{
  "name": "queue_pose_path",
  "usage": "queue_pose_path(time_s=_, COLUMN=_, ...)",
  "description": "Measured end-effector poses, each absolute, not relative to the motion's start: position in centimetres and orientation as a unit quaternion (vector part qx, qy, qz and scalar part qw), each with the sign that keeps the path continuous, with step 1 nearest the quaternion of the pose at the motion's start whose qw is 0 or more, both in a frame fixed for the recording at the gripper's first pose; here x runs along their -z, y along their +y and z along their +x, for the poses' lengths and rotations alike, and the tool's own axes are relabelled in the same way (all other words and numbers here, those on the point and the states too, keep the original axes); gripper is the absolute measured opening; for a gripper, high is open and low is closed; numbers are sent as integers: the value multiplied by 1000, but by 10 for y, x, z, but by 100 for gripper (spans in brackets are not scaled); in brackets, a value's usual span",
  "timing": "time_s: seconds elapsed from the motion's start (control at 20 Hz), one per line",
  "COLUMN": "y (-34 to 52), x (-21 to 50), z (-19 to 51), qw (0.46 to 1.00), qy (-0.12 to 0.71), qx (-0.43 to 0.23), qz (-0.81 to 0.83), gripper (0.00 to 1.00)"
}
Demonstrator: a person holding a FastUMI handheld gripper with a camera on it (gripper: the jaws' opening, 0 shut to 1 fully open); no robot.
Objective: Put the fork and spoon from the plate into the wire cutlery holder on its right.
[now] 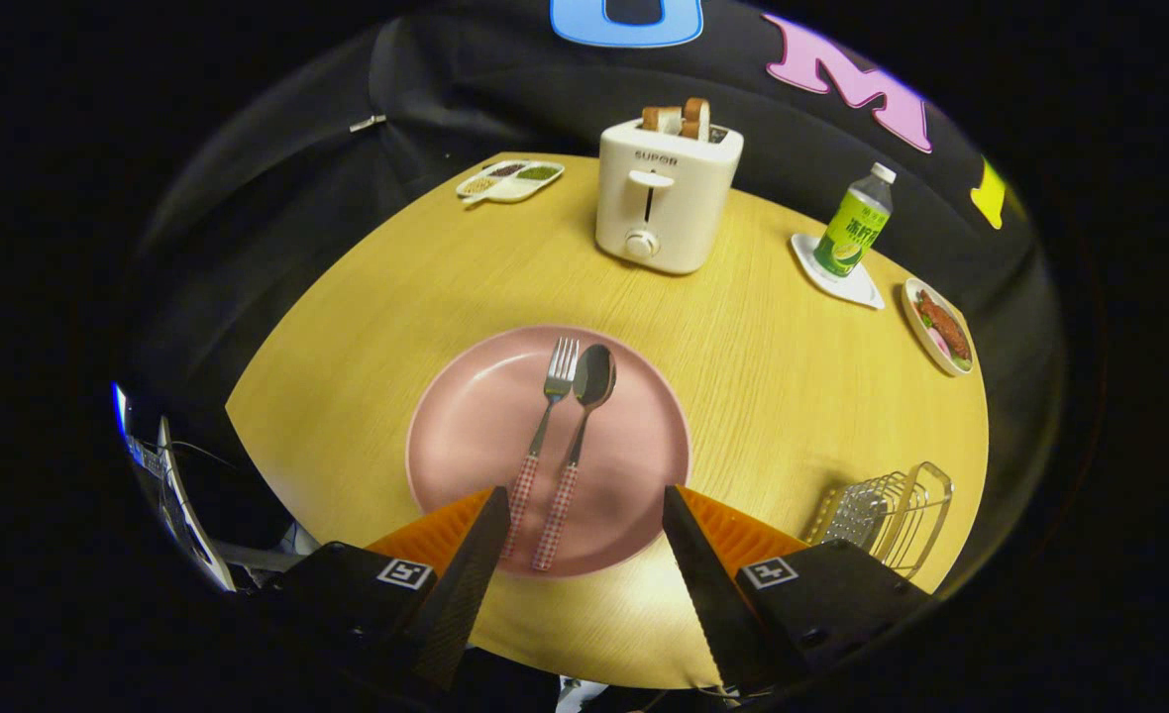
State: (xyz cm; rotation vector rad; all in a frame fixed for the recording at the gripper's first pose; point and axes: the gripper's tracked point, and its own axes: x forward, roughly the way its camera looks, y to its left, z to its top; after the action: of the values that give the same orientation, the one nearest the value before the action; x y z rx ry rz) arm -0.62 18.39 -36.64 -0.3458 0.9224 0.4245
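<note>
The gripper (580, 505) has its jaws released and spread wide above the near rim of the plate (466, 426), gripping nothing. Fork (545, 416) and spoon (584, 396) lie side by side on the plate, handles between the jaws. The wire holder (892, 515) sits empty on the bench (793, 376), right of the plate. The toaster (666, 193) holds bread.

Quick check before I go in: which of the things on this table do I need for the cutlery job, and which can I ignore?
Needed: fork, spoon, both on the pink plate; wire holder to its right; gripper, fingers open over the handles.

Ignore: toaster with bread, bottle on a coaster, snack tray, food dish.
</note>
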Motion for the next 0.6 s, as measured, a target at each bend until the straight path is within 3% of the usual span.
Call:
queue_pose_path(time_s=0.25, y=185, x=389, z=-9, qw=844, qy=473, qx=-197, qz=-159, gripper=77)
queue_pose_path(time_s=0.5, y=186, x=407, z=-8, qw=834, qy=491, qx=-194, qz=-159, gripper=71)
queue_pose_path(time_s=0.6, y=188, x=415, z=-8, qw=831, qy=497, qx=-194, qz=-157, gripper=52)
